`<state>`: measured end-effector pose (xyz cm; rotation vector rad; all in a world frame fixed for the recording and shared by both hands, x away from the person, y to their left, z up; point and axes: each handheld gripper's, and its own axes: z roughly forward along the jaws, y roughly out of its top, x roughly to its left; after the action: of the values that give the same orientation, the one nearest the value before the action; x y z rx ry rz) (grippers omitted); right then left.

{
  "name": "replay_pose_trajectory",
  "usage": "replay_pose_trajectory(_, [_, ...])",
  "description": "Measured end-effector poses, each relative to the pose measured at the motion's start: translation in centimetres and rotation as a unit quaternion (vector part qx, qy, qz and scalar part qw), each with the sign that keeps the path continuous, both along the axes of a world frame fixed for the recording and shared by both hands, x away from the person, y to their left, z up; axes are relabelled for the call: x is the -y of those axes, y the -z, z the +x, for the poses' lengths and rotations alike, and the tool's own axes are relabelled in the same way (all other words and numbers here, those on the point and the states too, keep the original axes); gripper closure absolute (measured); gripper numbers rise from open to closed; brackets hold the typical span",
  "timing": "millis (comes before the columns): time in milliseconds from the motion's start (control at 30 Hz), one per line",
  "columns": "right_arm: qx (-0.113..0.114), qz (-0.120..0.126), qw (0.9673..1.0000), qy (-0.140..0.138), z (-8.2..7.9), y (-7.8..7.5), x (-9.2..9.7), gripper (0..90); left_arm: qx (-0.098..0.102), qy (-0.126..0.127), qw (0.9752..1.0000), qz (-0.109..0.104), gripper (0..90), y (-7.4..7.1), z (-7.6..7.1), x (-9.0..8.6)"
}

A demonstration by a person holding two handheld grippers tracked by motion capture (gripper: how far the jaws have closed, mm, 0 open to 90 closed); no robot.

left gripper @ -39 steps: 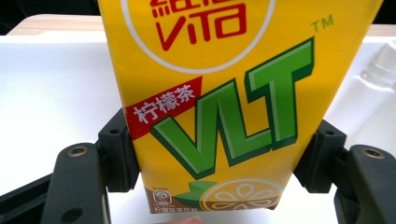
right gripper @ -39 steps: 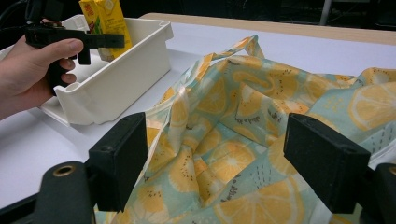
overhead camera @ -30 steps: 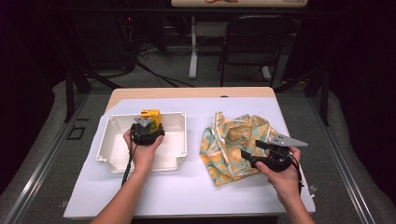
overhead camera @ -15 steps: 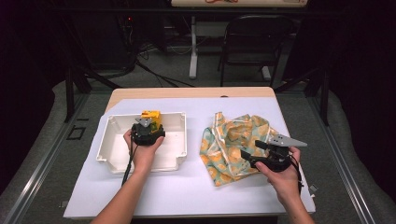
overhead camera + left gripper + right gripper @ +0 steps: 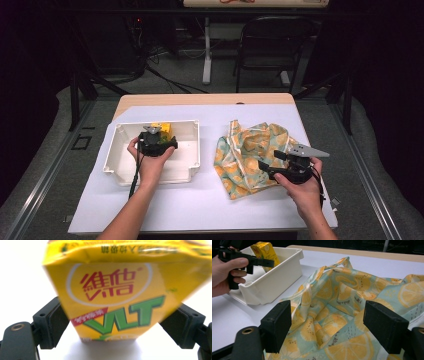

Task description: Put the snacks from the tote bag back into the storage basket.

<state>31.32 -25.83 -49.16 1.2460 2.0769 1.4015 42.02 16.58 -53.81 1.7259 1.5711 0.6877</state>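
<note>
drink carton between spread claws, white tray; fruit-print cloth bag alongside.
left claw (image 5: 117, 325): jaws have just been opening, pads flanking the yellow drink carton (image 5: 120, 290), a sliver of gap on each side; carton stands tilted at the far end of the white tray (image 5: 112, 160), likely just set down there or about to be gripped. tray walls hem the claw sideways, so upward is the free way out. right claw (image 5: 334, 326): spread wide, holding nothing, hovering over the crumpled bag (image 5: 352, 305) near the table (image 5: 200, 205) front edge, bare surface between tray and bag.
</note>
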Motion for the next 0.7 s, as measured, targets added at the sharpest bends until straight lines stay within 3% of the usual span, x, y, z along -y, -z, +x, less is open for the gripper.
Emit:
replay_pose_trajectory(133, [0.000,0.000,1.0000,0.001,-0.1,0.0,0.1,21.9,0.006,0.015,0.9999,-0.003,11.0,-0.8,-1.3,-0.5])
replay_pose_trajectory(300, [0.002,0.008,1.0000,0.004,-0.3,-0.2,0.7,21.6,0.023,0.011,0.9997,-0.006,19.0,-1.8,-3.6,-1.4])
replay_pose_trajectory(400, [-0.001,0.017,0.9998,0.008,-0.3,-0.3,1.3,21.6,0.034,0.015,0.9993,-0.008,36.6,-1.9,-4.8,-1.9])
replay_pose_trajectory(567, [-0.005,0.019,0.9997,0.017,-0.1,0.0,1.9,21.8,0.016,0.023,0.9982,-0.052,70.8,-1.5,-5.3,-2.5])
replay_pose_trajectory(700, [0.001,0.013,0.9998,0.017,-0.2,-0.1,1.6,22.0,-0.007,0.045,0.9969,-0.064,85.3,-0.8,-5.1,-1.8])
